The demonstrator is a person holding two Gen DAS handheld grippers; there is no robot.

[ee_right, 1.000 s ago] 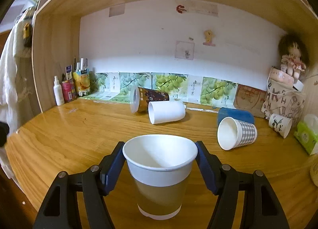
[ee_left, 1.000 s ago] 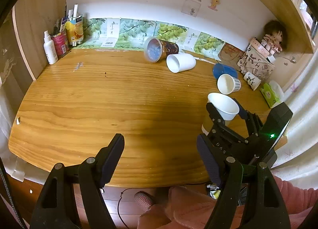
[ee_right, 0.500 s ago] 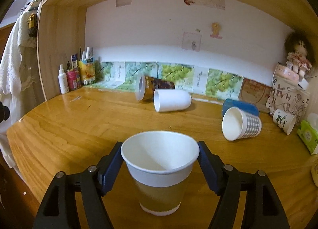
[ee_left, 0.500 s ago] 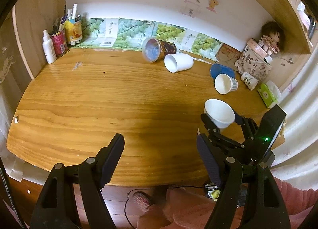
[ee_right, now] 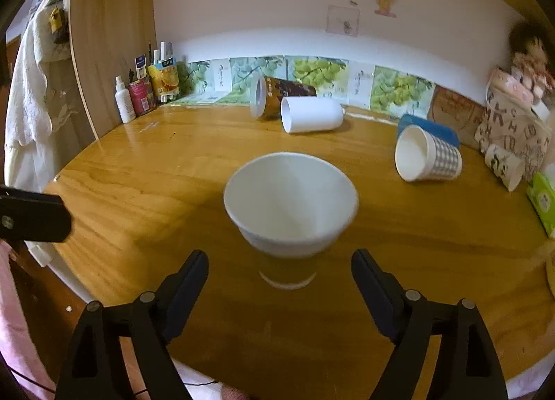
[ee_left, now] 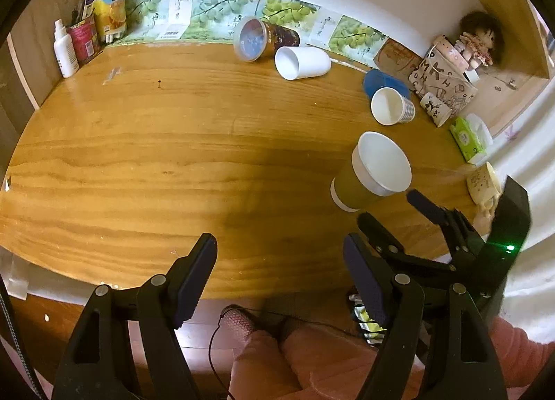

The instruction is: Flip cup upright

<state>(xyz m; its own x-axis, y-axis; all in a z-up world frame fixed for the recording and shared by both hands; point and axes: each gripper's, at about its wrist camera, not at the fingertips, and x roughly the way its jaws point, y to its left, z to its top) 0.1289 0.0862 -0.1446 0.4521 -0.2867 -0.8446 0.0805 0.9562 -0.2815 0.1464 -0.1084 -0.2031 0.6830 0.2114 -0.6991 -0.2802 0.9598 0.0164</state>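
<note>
Right gripper [ee_right: 279, 271]: its two fingers are wide apart and hold nothing. They sit just in front of the cup, one to each side, and do not touch it.
Left gripper [ee_left: 279, 268]: its fingers are also wide apart and empty. It hangs over the near edge of the table, away from any cup.
Brown cup [ee_right: 290, 216]: it stands up on its bottom, mouth to the top, near the front of the table [ee_right: 138, 192]. In the left view it is just past the right gripper's tips [ee_left: 373, 174]. Nothing is holding it.
This cup's job: it looks done. The cup is up the right way and let go.
Checked cup [ee_right: 428, 157]: farther back on the right, it lies on its side with its mouth toward us.
Blue thing [ee_right: 430, 129]: it lies just behind the checked cup. I cannot tell what it is.
White cup [ee_right: 312, 115]: near the back, it lies on its side.
Dark cup with lid [ee_right: 277, 96]: just behind the white cup, it lies on its side too, and seems to touch it.
Small printed cup [ee_right: 504, 164]: far right, tipped over by the patterned bag [ee_right: 513, 133].
What is left: if all cups must stand, four or so are still down. The checked one is the closest to reach.
</note>
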